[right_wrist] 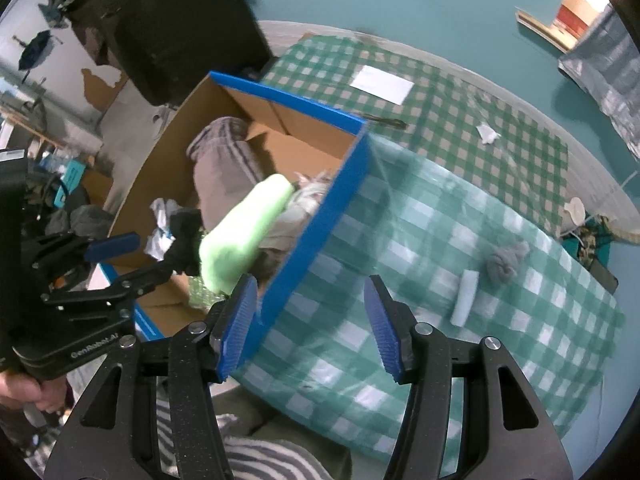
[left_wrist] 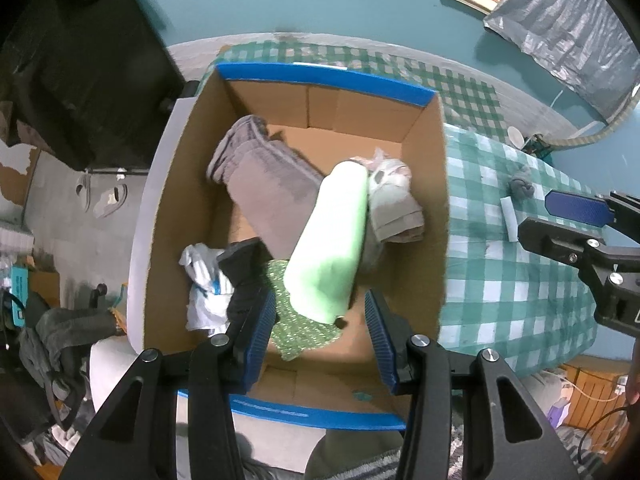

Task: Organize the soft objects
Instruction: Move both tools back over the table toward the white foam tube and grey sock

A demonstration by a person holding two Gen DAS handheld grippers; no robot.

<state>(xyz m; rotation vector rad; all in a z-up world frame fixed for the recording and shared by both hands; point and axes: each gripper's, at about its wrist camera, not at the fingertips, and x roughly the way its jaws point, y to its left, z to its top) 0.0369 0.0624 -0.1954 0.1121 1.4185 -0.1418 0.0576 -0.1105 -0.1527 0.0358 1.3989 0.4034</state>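
Hanging straight over an open brown corrugated cardboard box with blue-taped rims (left_wrist: 320, 76), the left hand-held gripper (left_wrist: 320, 320) had its two ribbed blue pads spread apart with nothing between them. Inside the box lay a pale green foam roll (left_wrist: 332, 240), smooth and cylindrical, slanting across the other contents. Under its upper end sat a folded grey-brown ribbed towel (left_wrist: 264, 184), thick and soft-edged, and beside that a crumpled beige cloth bundle (left_wrist: 394, 208) against the box's right wall. A piece of green bubble wrap (left_wrist: 300, 320), dimpled and shiny, lay flat on the box floor below the roll, with a wrinkled white plastic bag (left_wrist: 204, 288) and a black fabric item (left_wrist: 244, 276) near the left wall.

The right hand-held gripper (right_wrist: 312, 316) was over the box's right wall and the counter, its textured blue pads likewise spread and empty; no earlier view showed its motion. The counter wore a green-and-white checked cloth (right_wrist: 460, 240), which looked smooth and slightly glossy. On it, well apart from the box, rested a small white foam cylinder (right_wrist: 464, 300) and, just beside it, a knotted grey woolly sock ball (right_wrist: 506, 264). Farther back lay a flat white sheet of paper (right_wrist: 382, 84) and a small crumpled white scrap (right_wrist: 487, 133).
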